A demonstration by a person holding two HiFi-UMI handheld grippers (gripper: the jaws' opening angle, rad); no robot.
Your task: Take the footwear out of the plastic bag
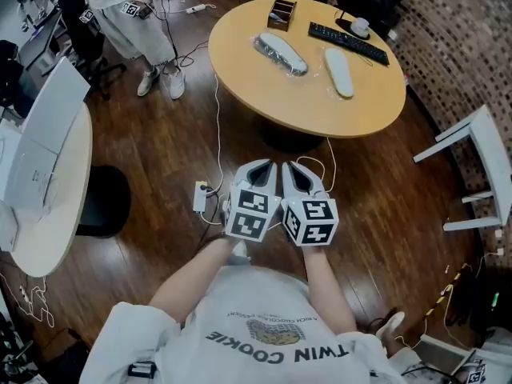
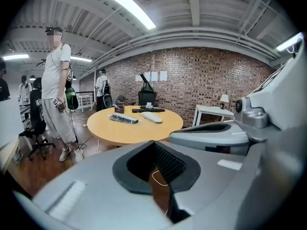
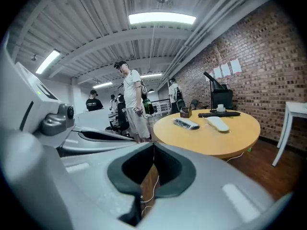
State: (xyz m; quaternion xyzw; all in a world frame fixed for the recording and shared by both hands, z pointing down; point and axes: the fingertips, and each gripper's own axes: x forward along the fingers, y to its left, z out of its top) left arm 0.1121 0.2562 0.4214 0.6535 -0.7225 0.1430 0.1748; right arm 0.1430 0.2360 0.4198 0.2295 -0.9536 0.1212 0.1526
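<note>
Two grey hand-held grippers, each carrying a cube of square markers, sit side by side just in front of the person's chest, over the dark wooden floor (image 1: 152, 174) and well apart from the round tan wooden tabletop (image 1: 264, 94) ahead. The left gripper (image 1: 260, 167) has its jaws pressed together at the tips, pinching nothing; only floor and a thin white cable show through the gap behind the pads. The right gripper (image 1: 300, 166) likewise has its jaws closed tip to tip with nothing held between them. On the tabletop a long grey footwear piece (image 1: 280, 53) lies flat inside a crinkled clear plastic bag (image 1: 264, 45), near the far left part of the surface. To its right, apart from it, a pale footwear piece (image 1: 338, 72) lies flat; whether film covers it cannot be told. Behind both are a long black keyboard (image 1: 348, 43) and a small brown open box (image 1: 282, 12). A white side table (image 1: 480, 162) stands at the right, and a standing person in pale clothing (image 1: 132, 14) is at the upper left.
</note>
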